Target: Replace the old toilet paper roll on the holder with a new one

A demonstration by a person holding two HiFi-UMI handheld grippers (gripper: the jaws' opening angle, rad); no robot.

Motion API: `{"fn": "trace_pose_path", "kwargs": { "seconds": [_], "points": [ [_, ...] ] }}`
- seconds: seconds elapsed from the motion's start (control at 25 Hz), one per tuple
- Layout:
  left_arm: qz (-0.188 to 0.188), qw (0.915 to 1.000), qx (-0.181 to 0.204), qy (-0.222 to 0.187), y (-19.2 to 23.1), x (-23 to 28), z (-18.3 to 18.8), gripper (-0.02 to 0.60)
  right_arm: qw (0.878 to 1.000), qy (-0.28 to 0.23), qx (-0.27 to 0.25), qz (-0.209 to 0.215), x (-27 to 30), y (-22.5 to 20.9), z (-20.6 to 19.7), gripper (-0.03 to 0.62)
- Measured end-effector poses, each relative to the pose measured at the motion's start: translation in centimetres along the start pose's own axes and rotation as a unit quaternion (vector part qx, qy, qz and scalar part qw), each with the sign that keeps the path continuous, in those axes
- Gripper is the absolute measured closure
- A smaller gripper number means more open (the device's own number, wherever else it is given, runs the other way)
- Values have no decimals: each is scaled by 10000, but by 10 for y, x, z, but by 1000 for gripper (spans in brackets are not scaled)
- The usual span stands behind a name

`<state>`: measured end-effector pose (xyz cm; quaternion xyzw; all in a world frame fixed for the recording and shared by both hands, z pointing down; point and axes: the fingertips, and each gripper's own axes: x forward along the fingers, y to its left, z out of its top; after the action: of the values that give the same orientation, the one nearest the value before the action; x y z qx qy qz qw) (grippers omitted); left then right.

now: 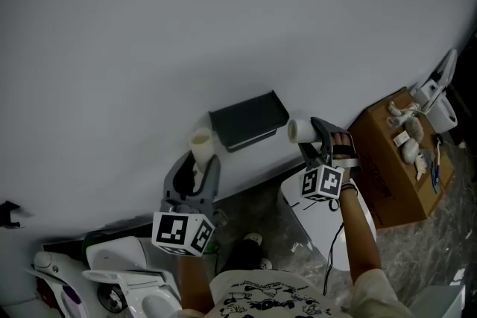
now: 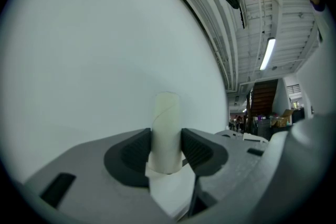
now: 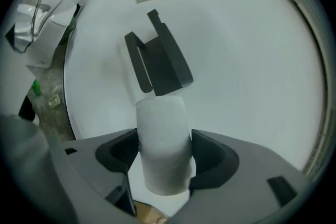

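Bathroom mock-up in a hall: toilet (image 1: 138, 293), wall holder (image 1: 248, 119), strip-lit industrial ceiling (image 2: 262, 18).

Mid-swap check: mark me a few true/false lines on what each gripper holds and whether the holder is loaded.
1. The left gripper is shut on the slim old roll. True.
2. The right gripper is empty. False: its jaws clamp the new roll.
3. The holder on the wall carries a roll. False: it is bare.
4. The cardboard box stands to the right of the holder. True.
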<state>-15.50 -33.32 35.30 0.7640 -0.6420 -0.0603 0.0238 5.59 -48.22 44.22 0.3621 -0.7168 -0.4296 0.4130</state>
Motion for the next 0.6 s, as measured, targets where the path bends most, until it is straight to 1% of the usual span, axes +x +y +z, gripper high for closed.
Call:
{"fn": "trace_pose_path", "kwargs": {
  "seconds": [0.12, 0.2, 0.36, 0.6],
  "points": [
    [12, 10000, 13, 20, 3, 0, -1, 399, 9983, -48, -588, 18, 10, 3, 6, 276],
    [14, 10000, 23, 31, 5, 1, -1, 399, 9969, -76, -786, 63, 16, 6, 9, 276],
    [21, 9999, 96, 57, 10, 0, -2, 399, 9959, -107, -894, 130, 22, 9, 14, 276],
    [67, 9999, 141, 63, 16, -1, -1, 399, 9939, -283, -1043, 203, 28, 17, 26, 277]
  ]
}}
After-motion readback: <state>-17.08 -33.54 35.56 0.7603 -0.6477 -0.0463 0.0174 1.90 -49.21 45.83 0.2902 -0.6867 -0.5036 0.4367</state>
